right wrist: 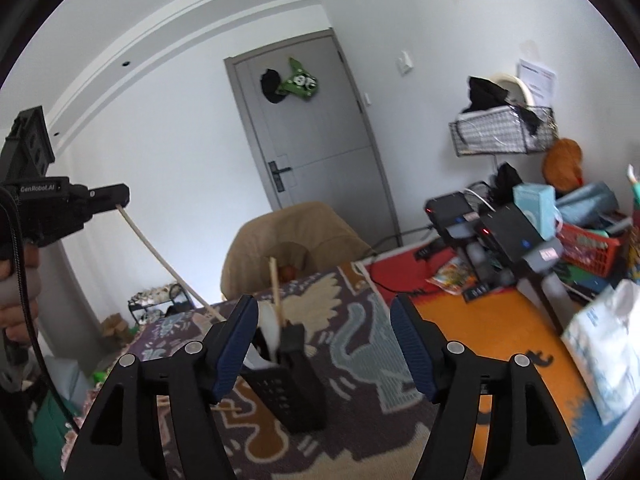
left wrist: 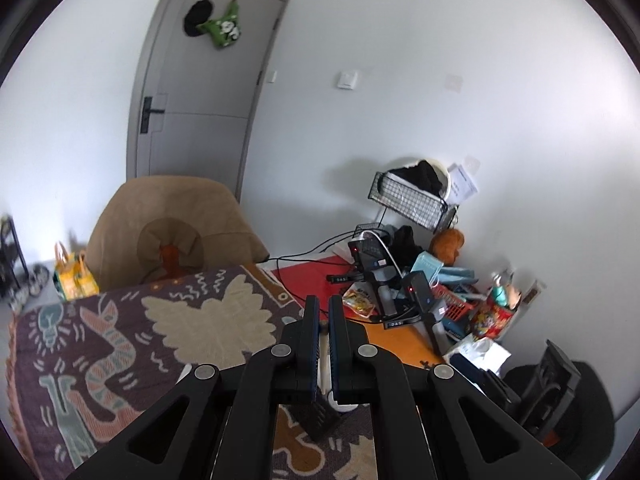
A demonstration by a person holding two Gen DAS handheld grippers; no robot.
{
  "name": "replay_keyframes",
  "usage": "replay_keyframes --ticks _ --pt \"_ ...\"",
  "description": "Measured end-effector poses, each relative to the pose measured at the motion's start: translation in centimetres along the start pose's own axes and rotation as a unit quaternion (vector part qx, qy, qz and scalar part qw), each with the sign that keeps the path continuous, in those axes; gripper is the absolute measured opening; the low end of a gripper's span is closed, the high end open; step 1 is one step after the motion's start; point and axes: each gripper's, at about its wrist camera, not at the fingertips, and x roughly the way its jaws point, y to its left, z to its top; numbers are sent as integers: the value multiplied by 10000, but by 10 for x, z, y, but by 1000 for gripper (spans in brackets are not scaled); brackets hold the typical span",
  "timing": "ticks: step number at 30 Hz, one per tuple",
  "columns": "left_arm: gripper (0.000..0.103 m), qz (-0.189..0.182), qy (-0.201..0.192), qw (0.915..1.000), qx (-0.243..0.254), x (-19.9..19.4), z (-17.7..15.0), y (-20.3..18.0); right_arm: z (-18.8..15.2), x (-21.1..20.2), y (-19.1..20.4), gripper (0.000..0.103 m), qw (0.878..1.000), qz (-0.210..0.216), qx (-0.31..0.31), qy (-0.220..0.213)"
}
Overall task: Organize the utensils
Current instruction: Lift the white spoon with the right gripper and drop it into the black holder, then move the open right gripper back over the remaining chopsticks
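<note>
Overhead, left gripper (right wrist: 120,198) pinches a chopstick (right wrist: 168,266); right gripper (right wrist: 324,344) gapes around holder (right wrist: 296,392).

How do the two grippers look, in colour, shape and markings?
Both are black, with angular linkage arms, silver round pivots and ribbed dark-blue finger pads. The right gripper shows this plainly. The left gripper bears white "GenRobot.AI" lettering and a black cable, seen in the right view.

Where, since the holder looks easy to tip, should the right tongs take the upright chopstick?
Grip the upright chopstick on its bare shaft above the holder rim, coming from the right: the spoon crowds its left, and the top stands free.
</note>
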Motion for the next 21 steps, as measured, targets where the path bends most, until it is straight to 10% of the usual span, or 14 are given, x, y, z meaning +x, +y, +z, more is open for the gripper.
replay_keyframes --ticks 12,14,16,21 --pt "6 102 517 9972 522 52 -4 -39 -30 -18 -38 69 9974 -243 636 253" --pt "27 33 648 9968 460 59 -6 -38 -33 -20 -41 69 9962 -144 802 309" --pt "88 23 603 9976 348 58 -9 -34 -32 -21 -39 70 9964 -140 774 308" --pt "97 133 472 9983 304 45 -19 -18 -36 -16 -24 78 9976 -70 602 332"
